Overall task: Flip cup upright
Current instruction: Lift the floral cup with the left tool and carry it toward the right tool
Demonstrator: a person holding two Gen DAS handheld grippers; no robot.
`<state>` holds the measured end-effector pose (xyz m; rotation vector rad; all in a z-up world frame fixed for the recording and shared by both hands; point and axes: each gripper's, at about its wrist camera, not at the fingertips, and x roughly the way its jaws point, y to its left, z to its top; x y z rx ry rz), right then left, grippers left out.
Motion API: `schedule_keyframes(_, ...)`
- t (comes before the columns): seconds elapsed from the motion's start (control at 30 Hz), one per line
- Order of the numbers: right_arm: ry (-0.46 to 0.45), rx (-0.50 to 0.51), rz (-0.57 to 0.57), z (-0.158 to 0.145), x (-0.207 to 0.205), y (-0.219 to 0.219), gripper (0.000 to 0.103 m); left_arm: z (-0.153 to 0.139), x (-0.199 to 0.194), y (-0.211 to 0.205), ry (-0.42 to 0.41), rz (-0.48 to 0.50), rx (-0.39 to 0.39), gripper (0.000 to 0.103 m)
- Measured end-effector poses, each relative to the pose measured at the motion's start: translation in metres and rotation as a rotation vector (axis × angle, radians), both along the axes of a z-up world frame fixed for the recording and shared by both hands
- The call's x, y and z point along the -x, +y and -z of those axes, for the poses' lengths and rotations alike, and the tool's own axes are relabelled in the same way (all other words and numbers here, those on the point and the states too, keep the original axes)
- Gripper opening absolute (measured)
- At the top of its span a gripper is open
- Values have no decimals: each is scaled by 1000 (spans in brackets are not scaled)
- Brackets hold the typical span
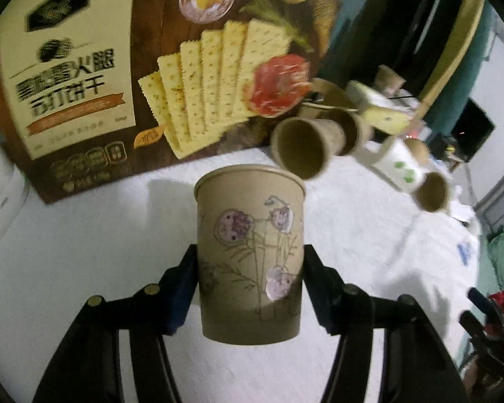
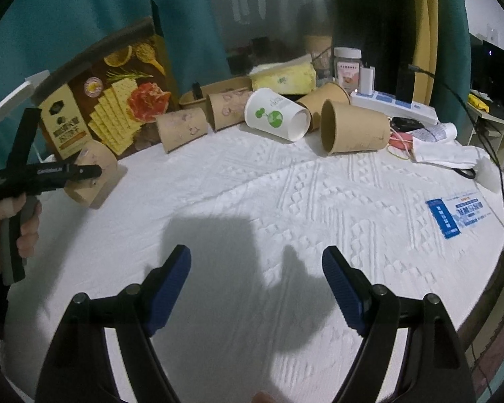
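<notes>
A brown paper cup (image 1: 248,221) with purple flower drawings sits between the pads of my left gripper (image 1: 249,262), which is shut on its lower wall. The cup's rim faces away from the camera and its base faces toward it. In the right wrist view the same cup (image 2: 97,161) shows tilted at the far left in the left gripper (image 2: 87,171), with a person's hand (image 2: 23,231) on the handle. My right gripper (image 2: 256,268) stands open over the white quilted surface (image 2: 285,201), nothing between its fingers.
A cracker box (image 2: 100,114) leans at the back left. Several brown cups (image 2: 352,131) and a white cup with green print (image 2: 279,117) lie on their sides along the back. Behind them are a yellow tissue pack (image 2: 285,77), a jar (image 2: 347,67) and a power strip (image 2: 393,104). A blue card (image 2: 453,215) lies near the right edge.
</notes>
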<state>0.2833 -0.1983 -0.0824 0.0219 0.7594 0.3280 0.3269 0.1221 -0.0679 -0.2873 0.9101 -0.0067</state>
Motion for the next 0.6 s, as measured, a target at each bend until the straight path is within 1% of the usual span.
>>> schedule_keyframes(0.1, -14, -13, -7, -6, 19, -2, 79, -11, 36, -18, -20, 22, 18, 60)
schedule_keyframes(0.23, -18, -43, -16, -8, 46, -9, 79, -15, 86, -44, -26, 38, 63, 60)
schedule_keyframes(0.37, -10, -96, -25, -5, 79, -15, 79, -7, 135, -72, -2, 19, 157, 60)
schedule_keyframes(0.43, -1, -111, -29, -1, 91, -17, 79, -1, 154, -81, 7, -2, 189, 60)
schedule_keyframes(0.47, 7, -120, -31, 1, 98, -18, 79, 1, 163, -86, 13, -17, 218, 60)
schedule_keyframes(0.57, 35, -132, -41, 10, 112, -19, 79, 14, 183, -95, 41, -52, 270, 60)
schedule_keyframes(0.6, 43, -133, -45, 12, 115, -19, 79, 20, 187, -98, 61, -61, 288, 60)
